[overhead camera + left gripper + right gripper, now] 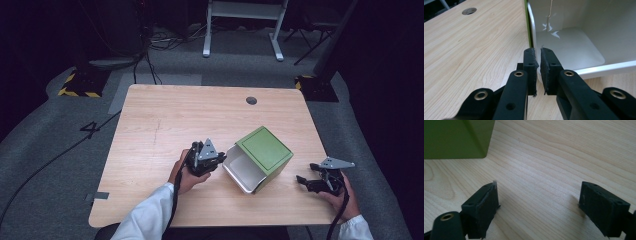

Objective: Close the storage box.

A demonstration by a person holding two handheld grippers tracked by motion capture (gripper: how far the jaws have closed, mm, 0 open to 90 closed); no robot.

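Observation:
A green box (263, 149) with a white inside (574, 37) lies on its side in the right middle of the wooden table (165, 125), its mouth turned toward my left gripper (219, 162). In the left gripper view my left gripper (537, 53) is shut, and the near corner of the box's white rim is pinched between its pads. My right gripper (302, 180) rests low over the table to the right of the box. In the right gripper view it (539, 192) stands open over bare wood, with the green box wall (454, 137) ahead at the upper left.
A round cable hole (251, 100) sits near the table's far edge, and it appears again as a hole (469, 11) ahead on the left. Beyond the table are grey floor, cables and a white stand (245, 30). The right gripper is close to the table's right front corner.

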